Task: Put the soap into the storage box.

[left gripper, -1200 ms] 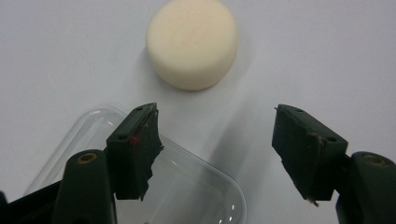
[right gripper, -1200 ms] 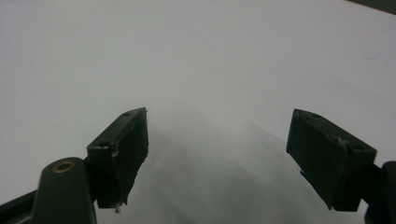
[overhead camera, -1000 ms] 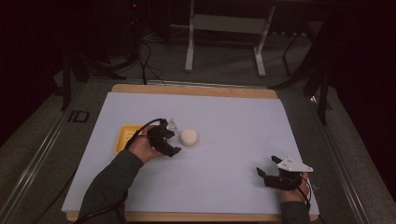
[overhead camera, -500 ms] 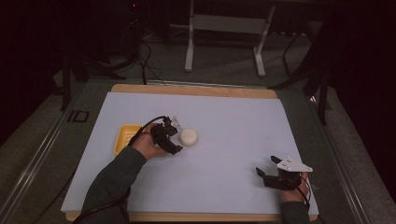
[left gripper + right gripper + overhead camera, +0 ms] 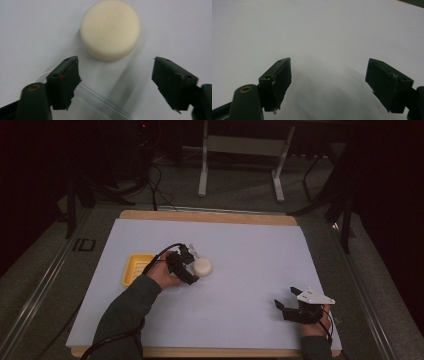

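Observation:
A cream round puck (image 5: 202, 267) lies on the white table sheet (image 5: 250, 245). My left gripper (image 5: 191, 266) sits just left of it, pointing at it. In the left gripper view the puck (image 5: 110, 28) lies just beyond the tips of that gripper (image 5: 115, 63), touching neither pad. Its jaws have just been opening and stand wide, with only a clear plastic edge (image 5: 100, 105) low between them. My right gripper (image 5: 285, 298) rests open near the table's front right. In its own view the right gripper (image 5: 328, 62) has bare sheet between its jaws.
A yellow tray (image 5: 135, 268) sits on the sheet just left of my left hand. The wooden table edge (image 5: 210, 216) runs along the back, and a metal stand (image 5: 240, 150) is on the floor beyond it.
The left gripper's jaws have spread wider beside the puck, and the hand has shifted slightly. The puck has stayed where it was. The right gripper has not moved.

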### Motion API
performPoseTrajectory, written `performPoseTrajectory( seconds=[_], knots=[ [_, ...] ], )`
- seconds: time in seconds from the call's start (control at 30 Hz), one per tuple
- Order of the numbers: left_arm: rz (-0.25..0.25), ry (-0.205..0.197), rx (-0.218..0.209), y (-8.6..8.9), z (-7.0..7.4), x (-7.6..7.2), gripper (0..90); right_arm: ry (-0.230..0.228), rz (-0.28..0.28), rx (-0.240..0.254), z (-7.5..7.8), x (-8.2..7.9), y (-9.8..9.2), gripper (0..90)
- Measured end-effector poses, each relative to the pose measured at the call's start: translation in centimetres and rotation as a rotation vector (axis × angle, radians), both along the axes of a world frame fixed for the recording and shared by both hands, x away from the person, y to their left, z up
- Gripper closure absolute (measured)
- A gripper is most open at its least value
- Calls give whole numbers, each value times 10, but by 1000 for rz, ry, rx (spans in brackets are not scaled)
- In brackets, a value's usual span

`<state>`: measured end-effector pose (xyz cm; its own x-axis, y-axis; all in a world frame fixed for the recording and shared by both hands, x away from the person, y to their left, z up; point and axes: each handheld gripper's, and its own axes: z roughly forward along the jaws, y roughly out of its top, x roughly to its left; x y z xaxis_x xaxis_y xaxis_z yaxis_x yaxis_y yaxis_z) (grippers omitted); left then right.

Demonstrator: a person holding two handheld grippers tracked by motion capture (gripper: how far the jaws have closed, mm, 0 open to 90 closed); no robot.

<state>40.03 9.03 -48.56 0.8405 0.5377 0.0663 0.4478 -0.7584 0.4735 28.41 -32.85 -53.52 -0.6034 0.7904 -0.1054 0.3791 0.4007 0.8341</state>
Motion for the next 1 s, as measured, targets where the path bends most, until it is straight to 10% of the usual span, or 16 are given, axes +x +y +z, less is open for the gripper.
performPoseTrajectory(
  seconds=[1.0],
  knots=[
    [79, 25, -68, -17, -17, 18, 145, 6, 6, -3, 0, 0, 0, 208]
  ],
)
